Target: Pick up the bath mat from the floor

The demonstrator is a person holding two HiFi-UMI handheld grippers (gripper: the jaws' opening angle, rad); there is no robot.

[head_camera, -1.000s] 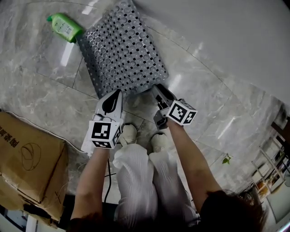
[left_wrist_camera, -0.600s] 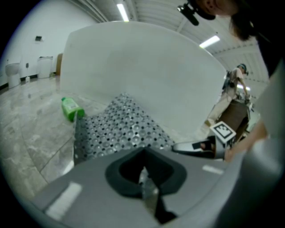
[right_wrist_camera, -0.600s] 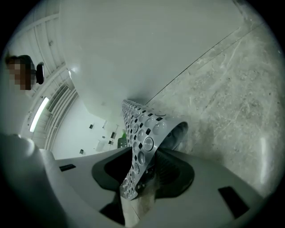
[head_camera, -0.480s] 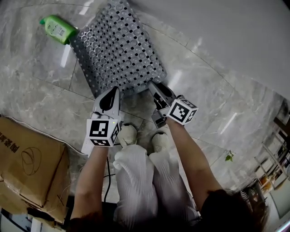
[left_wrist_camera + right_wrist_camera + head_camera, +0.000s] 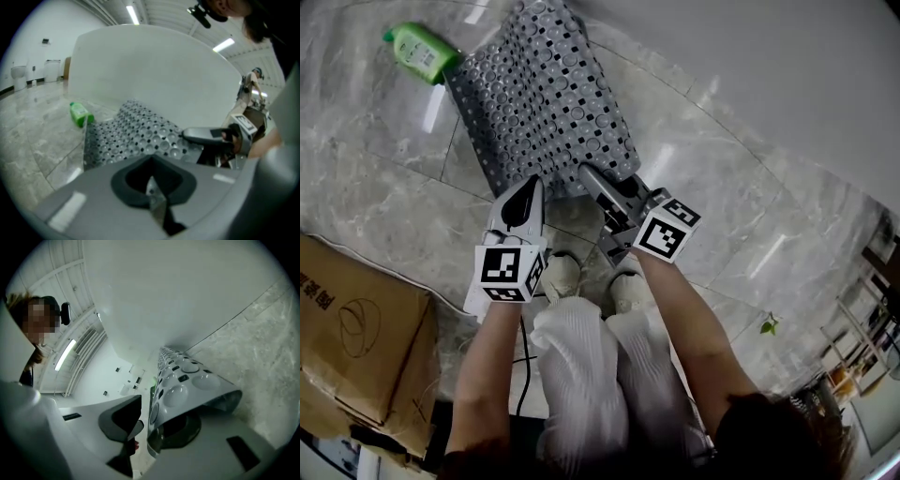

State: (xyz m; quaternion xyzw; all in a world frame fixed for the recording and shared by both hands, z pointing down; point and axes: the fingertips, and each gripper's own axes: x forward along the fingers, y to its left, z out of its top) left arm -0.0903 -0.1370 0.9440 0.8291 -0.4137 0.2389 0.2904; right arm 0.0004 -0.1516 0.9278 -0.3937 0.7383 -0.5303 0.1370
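- Floor (image 5: pixel 384 178): grey marble tiles fill most of the head view, pretty shiny.
- White panel (image 5: pixel 769 66): a big plain curved thing taking up the upper right of the head view. The far end of the mat butts up against it.
- Bath mat (image 5: pixel 544 103): the grey one covered in holes and suction cups, upper middle of the head view. Most of it lies flat on the floor, but the near edge by your right tool is up off the tiles.
- Cardboard box (image 5: pixel 356 337): lower left of the head view, well away from the mat.
- Right gripper (image 5: pixel 591 175): your jaws have just been closing, and the mat's near edge is pinched between them. In the right gripper view the mat curls over one jaw and runs away from you.
- Left gripper (image 5: pixel 532 186): jaws are together with nothing in them. It sits just short of the mat's near edge, pointing down at it from the left of centre.
- Shoes (image 5: pixel 562 277): pale pair, right below both tools, centre of frame.
- Green bottle (image 5: pixel 420 52): lying on its side in the upper left, just beside the mat's far left corner.
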